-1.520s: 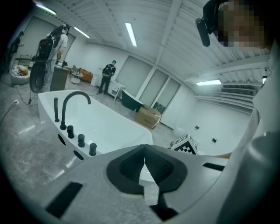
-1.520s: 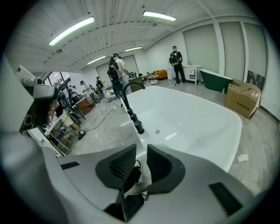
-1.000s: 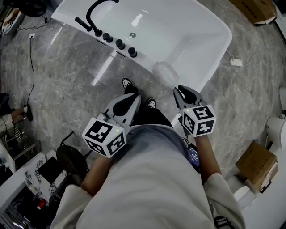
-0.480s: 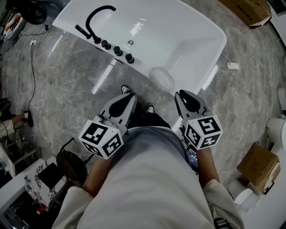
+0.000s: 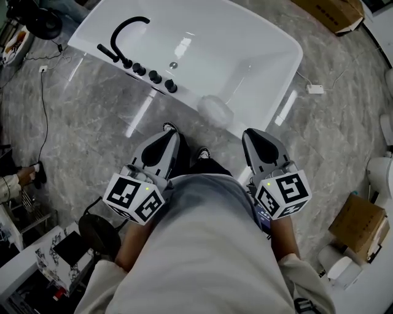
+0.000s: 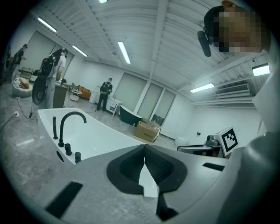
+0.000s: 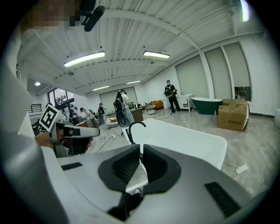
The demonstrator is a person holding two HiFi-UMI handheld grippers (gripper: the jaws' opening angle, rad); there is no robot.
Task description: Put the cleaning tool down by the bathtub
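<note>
White and rounded, the cleaning tool [image 5: 215, 110] lies against the bathtub's [image 5: 258, 37] near edge, and we have drawn the left gripper [image 5: 167, 136] and right gripper [image 5: 253, 135] back from it. Both pairs of fingers sit pressed together, empty, so we judge it set down.

The floor [image 5: 92, 116] is grey, marble-veined and glossy, with pale streaks of reflected light. A white bathtub [image 5: 258, 27] stands on it across the upper middle of the frame. A cardboard box [image 5: 331, 11] sits at the upper right, and a second box [image 5: 358, 225] at the lower right. Right of the tub lies a small white plug block [image 5: 315, 89] on a thin lead. A black cable [image 5: 42, 104] trails down the left side. A black stool [image 5: 98, 233] stands at the lower left, and two shoes [image 5: 171, 129] are planted just below the tub.
</note>
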